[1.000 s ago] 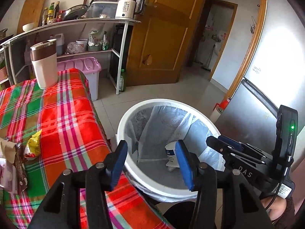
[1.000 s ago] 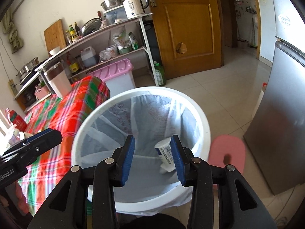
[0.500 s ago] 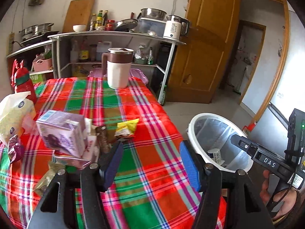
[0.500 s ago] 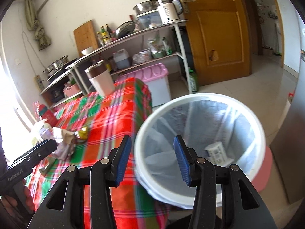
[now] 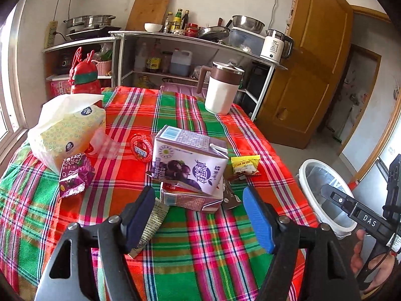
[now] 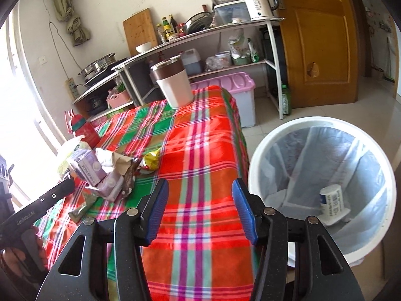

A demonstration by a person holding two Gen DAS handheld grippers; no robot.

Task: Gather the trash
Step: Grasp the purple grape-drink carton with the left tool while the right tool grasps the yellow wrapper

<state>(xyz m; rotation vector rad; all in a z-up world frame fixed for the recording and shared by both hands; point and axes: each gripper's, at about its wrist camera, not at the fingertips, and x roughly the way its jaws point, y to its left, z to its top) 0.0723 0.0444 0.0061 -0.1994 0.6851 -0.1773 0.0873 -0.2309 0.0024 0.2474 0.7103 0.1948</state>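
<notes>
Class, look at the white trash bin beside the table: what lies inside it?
Inside the white trash bin, a translucent liner and one white cup lying at the bottom. The bin's near wall hides the bottom closest to the camera.

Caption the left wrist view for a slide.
Left gripper, jaws opening and empty, faces the purple milk carton on the plaid tablecloth.

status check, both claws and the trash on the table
Left claw empty, jaws opening, pointed at the purple milk carton. Right claw empty, opening over bare tablecloth. One cup in the bin. Nothing blocking.
</notes>
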